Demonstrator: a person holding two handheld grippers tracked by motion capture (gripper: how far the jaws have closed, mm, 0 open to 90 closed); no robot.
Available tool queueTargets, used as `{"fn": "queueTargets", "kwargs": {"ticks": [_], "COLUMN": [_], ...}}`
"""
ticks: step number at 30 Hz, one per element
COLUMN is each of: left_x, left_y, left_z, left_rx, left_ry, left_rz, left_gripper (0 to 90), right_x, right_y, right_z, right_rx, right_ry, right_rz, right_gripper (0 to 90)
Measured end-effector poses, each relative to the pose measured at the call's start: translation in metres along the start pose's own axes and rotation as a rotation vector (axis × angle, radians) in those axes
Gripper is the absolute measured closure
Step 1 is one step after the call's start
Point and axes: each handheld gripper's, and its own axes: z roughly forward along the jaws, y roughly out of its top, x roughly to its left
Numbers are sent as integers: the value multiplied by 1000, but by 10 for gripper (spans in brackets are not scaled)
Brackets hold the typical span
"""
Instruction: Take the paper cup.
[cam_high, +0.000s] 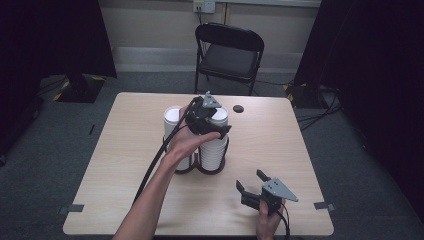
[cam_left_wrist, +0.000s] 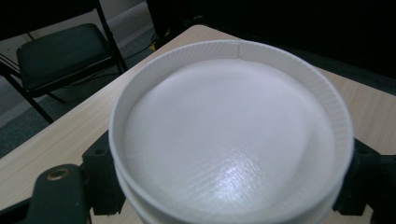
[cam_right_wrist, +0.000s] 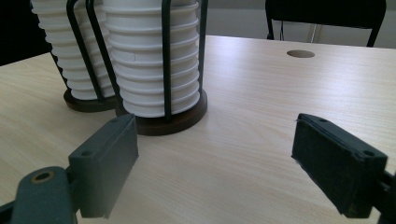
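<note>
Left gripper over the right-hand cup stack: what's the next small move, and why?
Probably close the left gripper a touch onto the top cup. In the left gripper view its jaws flank the rim on both sides, though contact is unclear. The right gripper hangs open over the table, away from the stacks.

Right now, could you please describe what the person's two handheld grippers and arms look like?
Both grippers are black, each with two blocky fingers and a grey three-cornered plate on top. The left gripper trails a thick black cable along a bare, sleeveless forearm. The right gripper has flat dark finger pads, screw holes in the fingers, and a thinner black cable.
</note>
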Motion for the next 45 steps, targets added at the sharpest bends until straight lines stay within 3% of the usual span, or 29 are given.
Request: {"fn": "queueTargets", "kwargs": {"ticks": [5,6,11,18,23,27,37,39,45], "left_x": [0,0,0,0,0,-3,-4,-4,-3], "left_y": [0,0,0,0,1,0,0,0,2], "left_z": [0,0,-1,-5,-8,-7,-12,-13,-20], "left_rx": [-3,-14,-20,-83,-90,-100,-131,-141,-202], "left_ry": [3,0,2,11,10,33,29,31,23], "left_rz": [-10,-28,-28,-66,-59,-42,-56,-44,-66], "left_gripper": [198,202,209,209,211,211,212,213,213], "right_x": [0,0,0,0,0,0,0,0,0], "right_y": [0,0,0,0,0,0,0,0,0], "right_z": [0,1,0,0,0,0,0,0,0], "right_rx": [2,6,1,-1,1,-1,-1,-1,-2], "right_ry": [-1,0,-2,-3,-3,-2,-4,-4,-2], "right_rz": [-2,-3,-6,-2,-4,-2,2,1,0], "right_gripper": [140,140,140,140,140,140,140,139,139]}}
